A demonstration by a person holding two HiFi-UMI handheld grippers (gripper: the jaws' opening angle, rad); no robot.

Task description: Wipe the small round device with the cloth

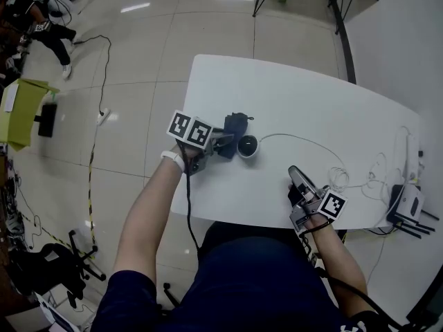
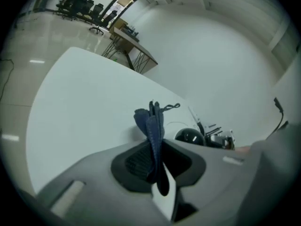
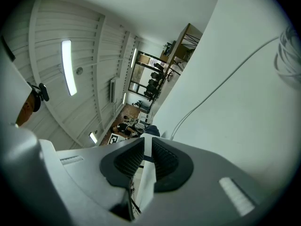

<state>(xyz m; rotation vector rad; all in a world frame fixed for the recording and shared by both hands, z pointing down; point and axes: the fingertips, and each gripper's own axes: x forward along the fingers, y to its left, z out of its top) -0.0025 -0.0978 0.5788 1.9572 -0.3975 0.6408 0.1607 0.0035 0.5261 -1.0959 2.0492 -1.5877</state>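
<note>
Small round device point(image 1: 248, 146) sits near the middle of the white surface point(image 1: 311, 102), with a thin cable point(image 1: 297, 137) running off to the right. The left gripper point(image 1: 223, 143) pinches the dark blue cloth point(image 1: 235, 126) just beside it. The right gripper point(image 1: 296, 176), empty with its jaws a slit apart, is at the surface's near edge. A glossy tiled floor point(image 1: 138, 61) lies around.

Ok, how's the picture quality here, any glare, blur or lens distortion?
Head view: even light, sharp; lamp glare on the glossy floor; the white table bows at its edges. Left gripper view: strong fisheye, black corners; the blue cloth up close is soft, the small round device glints. Right gripper view: same fisheye, scene rolled sideways; the ceiling lamp is blown out.
</note>
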